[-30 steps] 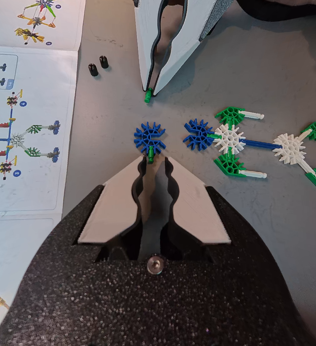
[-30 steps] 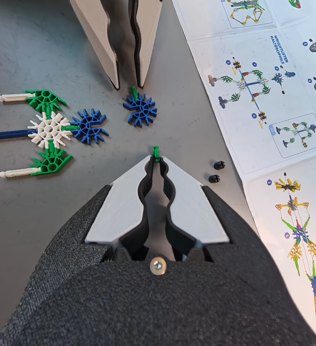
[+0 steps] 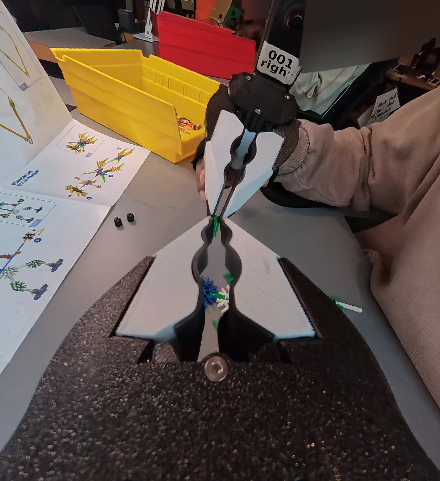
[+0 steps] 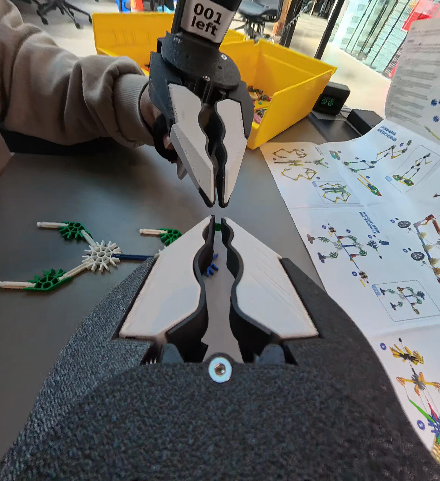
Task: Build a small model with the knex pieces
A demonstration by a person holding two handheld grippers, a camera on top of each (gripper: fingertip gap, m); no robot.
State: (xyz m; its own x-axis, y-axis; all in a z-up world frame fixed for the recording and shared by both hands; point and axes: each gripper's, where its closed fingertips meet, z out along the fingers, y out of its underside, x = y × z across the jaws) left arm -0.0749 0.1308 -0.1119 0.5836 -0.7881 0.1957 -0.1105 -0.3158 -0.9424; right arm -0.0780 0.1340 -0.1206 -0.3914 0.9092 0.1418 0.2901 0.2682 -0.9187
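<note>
Green rod [image 3: 215, 225] pinched at left hand-held gripper [image 3: 215, 221] tips, right hand-held gripper [image 4: 217, 221] closed tip-to-tip opposite

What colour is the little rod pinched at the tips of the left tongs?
Green. The rod shows best in the left wrist view, between the tips of the left tongs.

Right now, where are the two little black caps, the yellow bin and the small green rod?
black caps [image 3: 124, 220]: left wrist view, between the pair.
yellow bin [image 3: 125, 104]: left wrist view, its side wall.
green rod [image 3: 216, 226]: left wrist view, its shaft.
</note>
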